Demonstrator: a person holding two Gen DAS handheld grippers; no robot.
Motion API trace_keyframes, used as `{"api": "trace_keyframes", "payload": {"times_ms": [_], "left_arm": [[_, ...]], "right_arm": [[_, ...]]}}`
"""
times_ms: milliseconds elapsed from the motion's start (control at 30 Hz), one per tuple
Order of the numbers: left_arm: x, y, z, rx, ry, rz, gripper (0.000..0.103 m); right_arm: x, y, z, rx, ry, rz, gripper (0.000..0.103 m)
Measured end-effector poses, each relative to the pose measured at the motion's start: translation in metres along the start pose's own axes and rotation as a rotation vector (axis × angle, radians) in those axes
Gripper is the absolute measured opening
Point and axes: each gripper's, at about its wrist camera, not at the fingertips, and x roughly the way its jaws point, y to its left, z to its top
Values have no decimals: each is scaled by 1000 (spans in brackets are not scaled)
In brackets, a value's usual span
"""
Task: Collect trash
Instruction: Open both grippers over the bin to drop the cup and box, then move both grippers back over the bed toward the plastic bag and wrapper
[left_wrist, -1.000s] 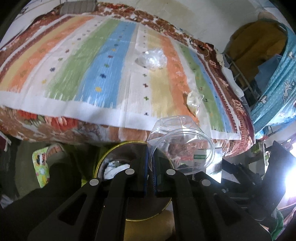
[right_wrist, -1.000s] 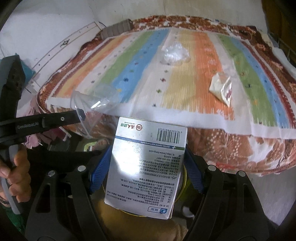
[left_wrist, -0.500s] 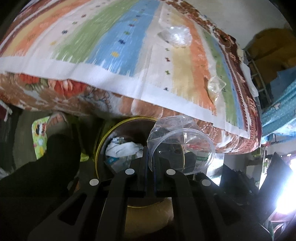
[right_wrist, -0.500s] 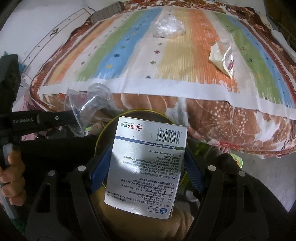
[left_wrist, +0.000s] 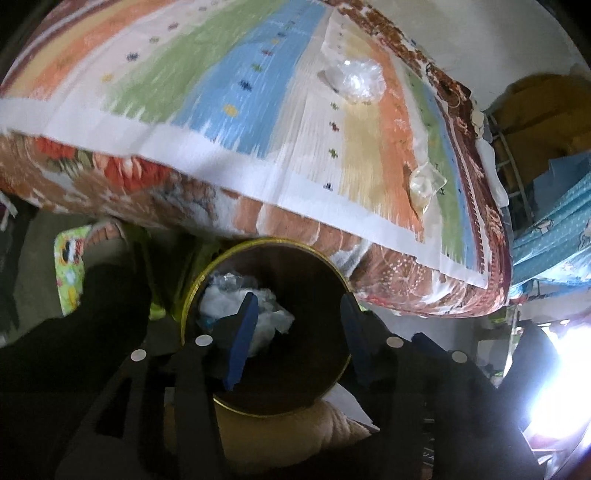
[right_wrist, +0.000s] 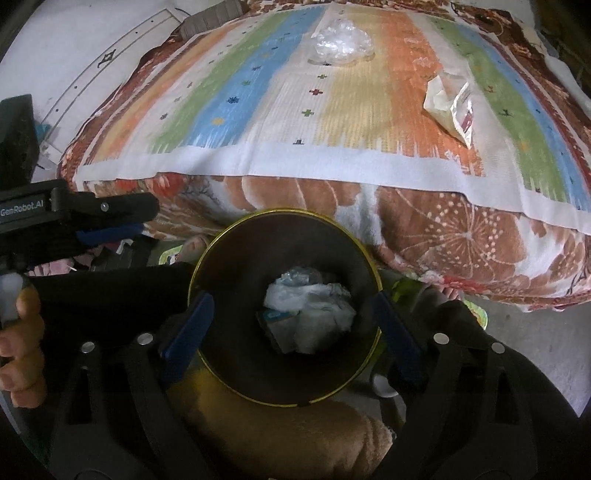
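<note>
Both tools are hanging over the round bin (right_wrist: 284, 310) with the yellow rim, which is standing on the floor against the edge of the bed (right_wrist: 332, 155). The left tool (left_wrist: 297, 332) is opening its jaws with nothing between them, and the right tool (right_wrist: 291, 328) is likewise spreading, its blue pads bare and straddling the bin mouth. Inside the bin, crumpled white waste (right_wrist: 314, 306) and a small box are lying at the bottom. Two pieces are waiting on the striped bedcover: a crumpled clear plastic wad (right_wrist: 341, 42) well back near the middle, and a flattened plastic packet (right_wrist: 452, 107) nearer the front edge on the orange stripe. Both are looking very light and soft, so either should be collapsing under the pads rather than resisting; the film is probably slippery, and a shallow pinch may be sliding off. For the wad, closing across its bulkiest part seems best. The packet is lying flat on yielding bedding, so taking it by a raised corner or the crinkled end is looking safer than scraping under it.
</note>
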Motion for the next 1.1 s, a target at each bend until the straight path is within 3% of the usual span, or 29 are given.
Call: {"api": "trace_keyframes", "payload": {"times_ms": [367, 700, 867, 1000, 1100], "left_arm": [[-20, -14, 15, 112, -147, 125, 71], [-25, -29, 37, 161, -200, 133, 96], [-27, -41, 51, 227, -252, 196, 97], [-21, -49, 69, 237, -258, 177, 97], [-13, -57, 83, 268, -264, 206, 97]], "right_arm": [[-14, -5, 14, 9, -49, 5, 90], [-34, -15, 45, -19, -107, -52, 94], [-32, -27, 67, -23, -99, -79, 94], [-33, -40, 90, -16, -113, -112, 94], [-35, -55, 108, 7, -130, -122, 94]]}}
